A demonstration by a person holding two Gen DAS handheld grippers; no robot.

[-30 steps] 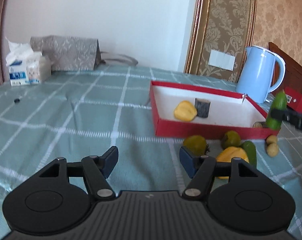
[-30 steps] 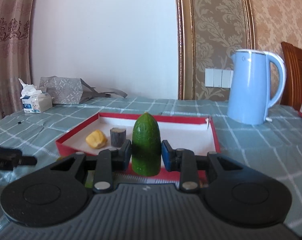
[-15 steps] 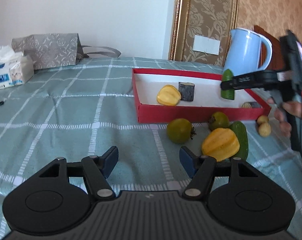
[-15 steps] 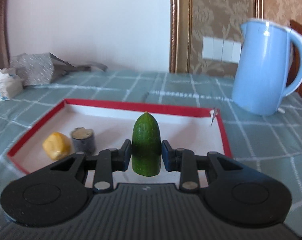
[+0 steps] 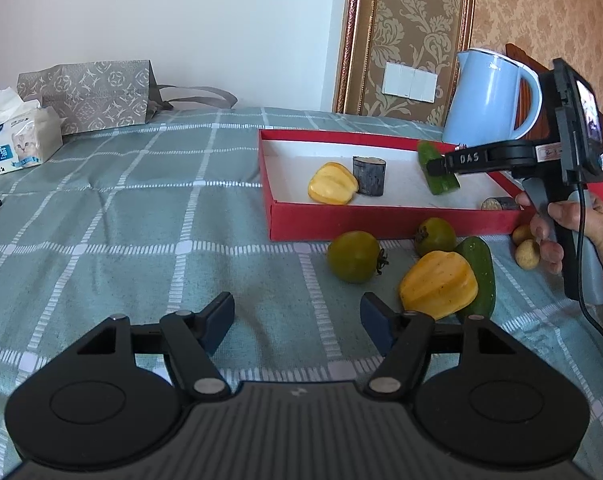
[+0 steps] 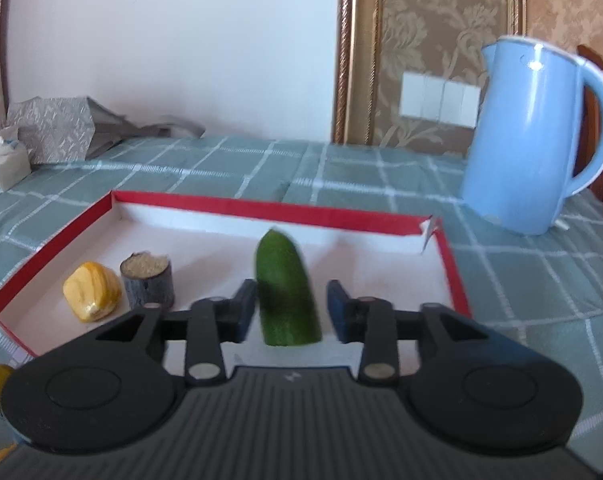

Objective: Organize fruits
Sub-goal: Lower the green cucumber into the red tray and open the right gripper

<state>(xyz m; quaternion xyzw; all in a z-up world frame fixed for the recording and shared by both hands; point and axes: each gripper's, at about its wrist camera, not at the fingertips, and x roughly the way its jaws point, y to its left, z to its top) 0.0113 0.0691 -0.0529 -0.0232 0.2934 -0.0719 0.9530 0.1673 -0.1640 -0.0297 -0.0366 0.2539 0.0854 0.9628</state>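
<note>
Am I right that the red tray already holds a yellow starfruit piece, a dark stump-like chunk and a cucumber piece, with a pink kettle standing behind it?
Not quite: the kettle is light blue, not pink, as the right wrist view shows. The rest holds: the red tray has the yellow starfruit piece, dark stump-like chunk and cucumber piece.

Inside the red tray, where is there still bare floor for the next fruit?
Free: the red tray's white floor along the far wall, and the right end beyond the cucumber piece. Crowded: the left near corner, where the yellow fruit and dark stub touch. The right gripper, jaws opening, straddles the cucumber piece.
</note>
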